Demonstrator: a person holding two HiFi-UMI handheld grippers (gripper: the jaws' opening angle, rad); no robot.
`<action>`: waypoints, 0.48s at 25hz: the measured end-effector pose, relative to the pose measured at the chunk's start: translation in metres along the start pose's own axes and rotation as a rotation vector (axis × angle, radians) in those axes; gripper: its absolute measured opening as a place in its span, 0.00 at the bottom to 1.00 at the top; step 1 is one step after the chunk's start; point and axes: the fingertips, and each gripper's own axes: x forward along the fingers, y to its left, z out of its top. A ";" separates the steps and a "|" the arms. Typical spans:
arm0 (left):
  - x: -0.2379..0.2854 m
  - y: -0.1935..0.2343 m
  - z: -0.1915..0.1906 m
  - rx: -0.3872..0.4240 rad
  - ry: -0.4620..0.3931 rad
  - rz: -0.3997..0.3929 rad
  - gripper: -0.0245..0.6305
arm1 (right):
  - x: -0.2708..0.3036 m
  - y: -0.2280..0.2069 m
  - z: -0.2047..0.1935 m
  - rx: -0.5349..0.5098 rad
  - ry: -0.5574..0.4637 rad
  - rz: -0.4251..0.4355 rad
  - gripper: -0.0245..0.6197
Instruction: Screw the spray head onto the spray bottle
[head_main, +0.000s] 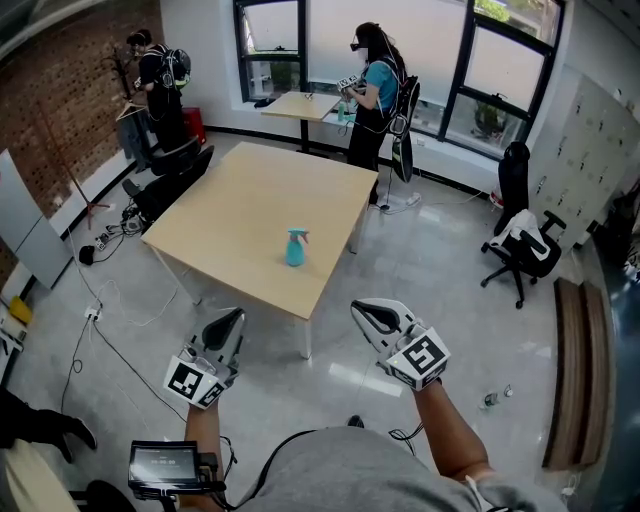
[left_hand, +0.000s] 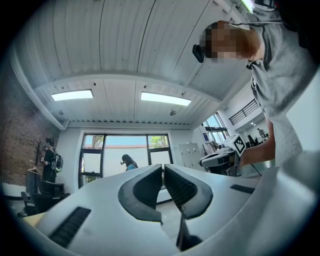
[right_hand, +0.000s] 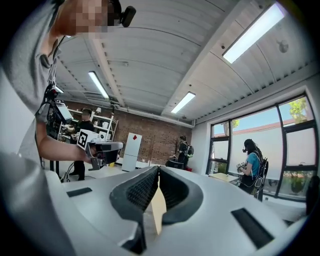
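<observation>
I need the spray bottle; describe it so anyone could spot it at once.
Find the big pale wooden table in the middle of the room. Toward its near edge stands the spray bottle, upright and alone on the top; it is small and teal against the light wood.

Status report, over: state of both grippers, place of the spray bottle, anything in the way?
Left gripper and right gripper shut, empty. Spray bottle upright on table, away from both. Nothing between.
</observation>
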 end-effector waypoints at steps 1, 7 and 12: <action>-0.002 0.001 -0.002 -0.004 -0.001 0.000 0.07 | 0.001 0.003 -0.001 0.004 -0.001 0.002 0.05; -0.017 0.007 -0.016 -0.042 0.002 0.002 0.07 | 0.002 0.010 -0.013 0.016 0.006 -0.021 0.05; -0.030 0.016 -0.022 -0.067 0.002 -0.005 0.07 | 0.001 0.019 -0.015 0.039 0.014 -0.053 0.05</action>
